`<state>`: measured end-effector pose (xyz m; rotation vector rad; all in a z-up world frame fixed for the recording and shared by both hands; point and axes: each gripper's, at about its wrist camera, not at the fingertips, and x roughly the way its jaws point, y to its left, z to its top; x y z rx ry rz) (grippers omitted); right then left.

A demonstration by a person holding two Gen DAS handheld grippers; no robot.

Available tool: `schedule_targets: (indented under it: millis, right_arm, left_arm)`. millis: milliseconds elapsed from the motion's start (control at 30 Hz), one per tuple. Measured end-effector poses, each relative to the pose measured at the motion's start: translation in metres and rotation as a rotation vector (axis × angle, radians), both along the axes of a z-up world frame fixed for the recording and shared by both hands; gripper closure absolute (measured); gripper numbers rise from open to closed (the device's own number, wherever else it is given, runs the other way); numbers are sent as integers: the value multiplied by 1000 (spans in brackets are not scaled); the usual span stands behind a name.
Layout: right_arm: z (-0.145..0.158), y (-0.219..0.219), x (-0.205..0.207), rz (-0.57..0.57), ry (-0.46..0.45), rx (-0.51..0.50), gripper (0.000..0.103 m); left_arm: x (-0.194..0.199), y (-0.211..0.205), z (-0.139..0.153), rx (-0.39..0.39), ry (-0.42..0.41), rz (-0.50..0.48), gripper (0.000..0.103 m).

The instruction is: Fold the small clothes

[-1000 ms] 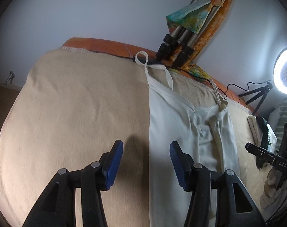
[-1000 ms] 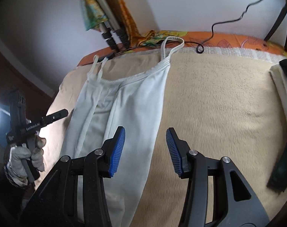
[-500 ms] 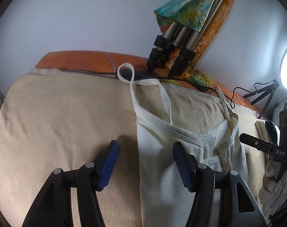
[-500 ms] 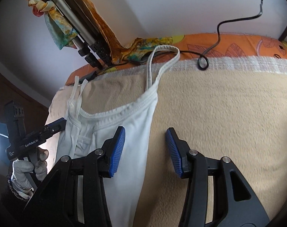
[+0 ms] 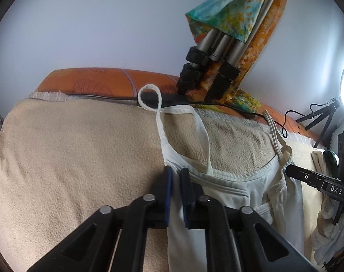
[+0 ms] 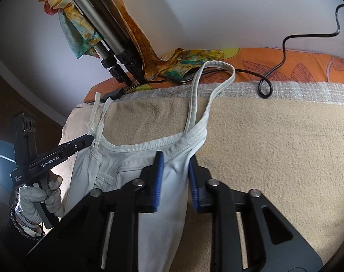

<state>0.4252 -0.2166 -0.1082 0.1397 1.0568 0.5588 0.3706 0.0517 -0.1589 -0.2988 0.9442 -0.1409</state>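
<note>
jaws of left gripper [image 5: 176,176] pinched on white camisole [image 5: 235,195] by its strap base; right gripper [image 6: 175,158] half-closed round other corner, grip unsure. camisole flat on bed [image 5: 69,158]. risk: r corner slips w/ lift.

White camisole [image 5: 235,195]: thin ribbed knit cloth, matt, stitched hems. Blanket [image 5: 81,158] under it: beige fleece, fuzzy, rough nap. Gripper fingers [image 6: 159,176]: black matt plastic w/ blue ridged pads, shiny metal rivets. Tripod legs [image 5: 219,45], upper right: brushed metal, black plastic collars.
</note>
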Motion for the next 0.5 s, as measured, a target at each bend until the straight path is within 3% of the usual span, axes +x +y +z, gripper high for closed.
schedule_targets:
  millis: [500]
  right_arm:
    - [40, -2, -21, 16, -93, 20, 97]
  left_arm:
    - [-24, 10, 28, -86, -69, 26, 103]
